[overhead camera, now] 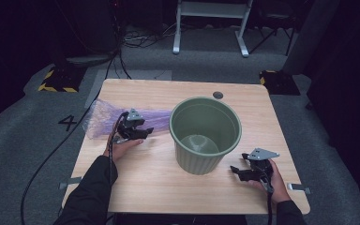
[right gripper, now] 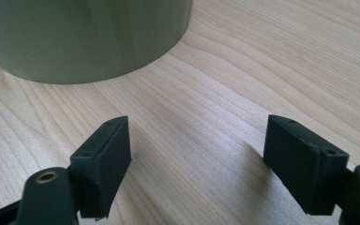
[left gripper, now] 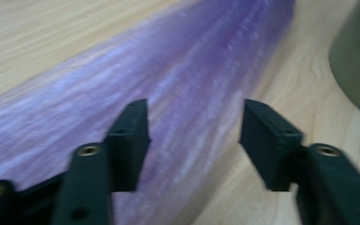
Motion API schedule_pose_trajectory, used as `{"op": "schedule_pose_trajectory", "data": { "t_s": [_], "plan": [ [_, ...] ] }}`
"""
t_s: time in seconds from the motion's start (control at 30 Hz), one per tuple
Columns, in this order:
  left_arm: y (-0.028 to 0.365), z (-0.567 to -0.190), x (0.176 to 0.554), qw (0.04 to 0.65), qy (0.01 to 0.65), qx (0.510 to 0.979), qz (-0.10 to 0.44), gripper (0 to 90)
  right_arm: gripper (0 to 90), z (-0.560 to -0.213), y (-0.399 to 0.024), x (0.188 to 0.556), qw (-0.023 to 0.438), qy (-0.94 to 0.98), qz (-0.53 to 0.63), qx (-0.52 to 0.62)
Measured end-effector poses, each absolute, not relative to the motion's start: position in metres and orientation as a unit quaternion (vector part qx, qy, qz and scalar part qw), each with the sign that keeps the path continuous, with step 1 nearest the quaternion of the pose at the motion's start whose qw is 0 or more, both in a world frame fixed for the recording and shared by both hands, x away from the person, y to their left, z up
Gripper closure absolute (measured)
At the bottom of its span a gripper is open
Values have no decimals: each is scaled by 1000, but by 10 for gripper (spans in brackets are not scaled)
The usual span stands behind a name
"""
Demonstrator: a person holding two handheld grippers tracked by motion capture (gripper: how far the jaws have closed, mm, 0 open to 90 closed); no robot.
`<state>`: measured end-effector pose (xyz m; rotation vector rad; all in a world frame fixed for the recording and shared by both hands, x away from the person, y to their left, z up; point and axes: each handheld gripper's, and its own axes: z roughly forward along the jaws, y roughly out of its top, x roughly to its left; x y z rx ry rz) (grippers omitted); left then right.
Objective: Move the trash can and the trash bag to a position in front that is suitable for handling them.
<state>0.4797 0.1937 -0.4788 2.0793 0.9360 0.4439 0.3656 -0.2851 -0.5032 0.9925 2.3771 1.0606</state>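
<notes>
Left hand-held gripper [left gripper: 194, 136] straddles a thin, translucent purple bag [left gripper: 168, 93], crinkled flat.

A single readable mark appears: a black numeral 4 [overhead camera: 67, 123] painted or taped on the grey carpeted floor [overhead camera: 23, 122], just left of the light wooden table [overhead camera: 150, 187] in the high view. No lettering, label or brand can be read on anything standing on the table, and both gripper views show no writing.
</notes>
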Motion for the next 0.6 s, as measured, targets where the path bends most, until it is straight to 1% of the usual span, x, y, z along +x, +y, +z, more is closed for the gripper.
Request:
{"op": "schedule_pose_trajectory", "data": {
  "t_s": [0.03, 0.1, 0.17, 0.27, 0.3, 0.43, 0.6],
  "plan": [
    [194, -478, 482, 385, 381, 823, 170, 540, 235, -503, -285, 366, 175, 840, 375, 352],
    [193, -478, 483, 373, 376, 830, 175, 585, 237, -503, -285, 366, 174, 839, 375, 353],
    [192, -478, 484, 368, 376, 831, 182, 599, 237, -503, -285, 366, 174, 839, 375, 353],
    [191, -478, 485, 377, 370, 829, 185, 433, 239, -503, -285, 366, 174, 839, 375, 353],
    [188, -479, 487, 367, 374, 832, 184, 403, 241, -503, -285, 366, 174, 839, 375, 353],
    [183, -482, 491, 357, 381, 832, 185, 345, 259, -503, -286, 366, 168, 839, 378, 353],
    [179, -488, 496, 346, 387, 834, 188, 361, 259, -503, -286, 366, 164, 839, 379, 355]
  ]
}}
